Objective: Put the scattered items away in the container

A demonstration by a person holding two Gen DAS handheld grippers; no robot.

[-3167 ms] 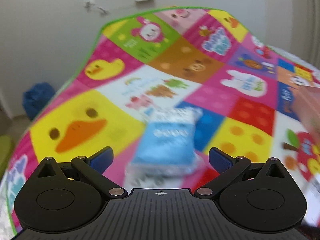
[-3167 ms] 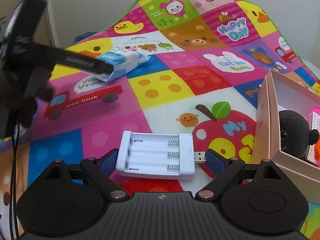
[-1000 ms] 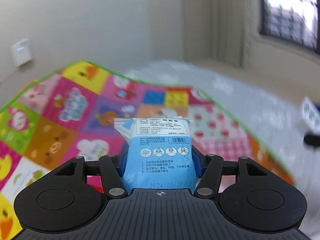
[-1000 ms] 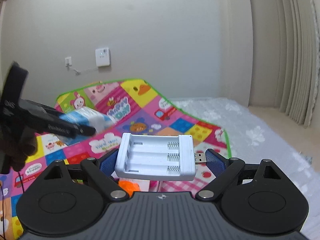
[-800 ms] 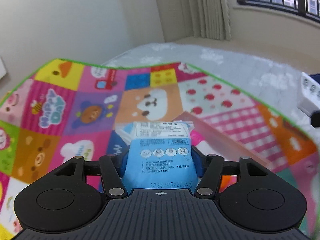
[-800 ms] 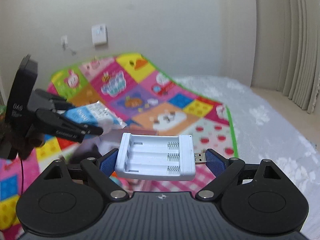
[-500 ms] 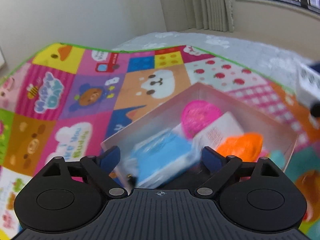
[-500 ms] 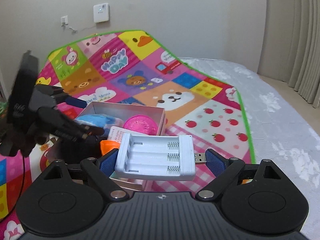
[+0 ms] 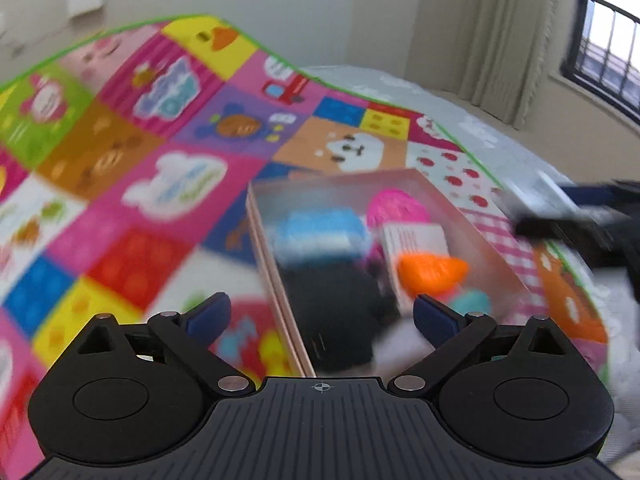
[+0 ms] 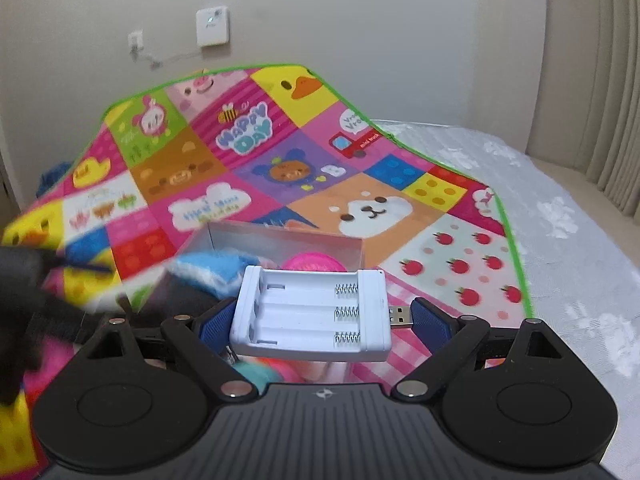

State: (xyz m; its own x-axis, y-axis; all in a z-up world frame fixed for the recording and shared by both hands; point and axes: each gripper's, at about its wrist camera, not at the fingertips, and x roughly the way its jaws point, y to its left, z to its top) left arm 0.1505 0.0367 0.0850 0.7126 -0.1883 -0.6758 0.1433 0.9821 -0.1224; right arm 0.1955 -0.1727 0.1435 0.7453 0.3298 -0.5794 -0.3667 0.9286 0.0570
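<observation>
A pink open box point(image 9: 264, 256) stands on the play mat. A blue tissue packet point(image 9: 320, 236) lies loose inside it, at the far left, blurred. My left gripper point(image 9: 320, 312) hovers over the box's near end. Its jaws are opening wide and hold nothing. My right gripper point(image 10: 320, 320) is shut on a white battery charger point(image 10: 312, 312), with the USB plug toward the right finger. The charger hangs just above the box's near right side. The box point(image 10: 280, 240) also holds a pink disc point(image 9: 394, 208), a white card point(image 9: 414, 236), an orange piece point(image 9: 432, 272) and a black plush point(image 9: 336, 320).
The colourful cartoon play mat point(image 10: 240, 136) covers the surface, with grey quilted bedding point(image 10: 580, 240) beyond its green edge on the right. A wall with a white switch point(image 10: 212, 26) lies behind. Curtains and a window are at the far right.
My left gripper has opened and let the blue packet go, and the packet now lies in the box. My right gripper has come down over the box with the charger still held.
</observation>
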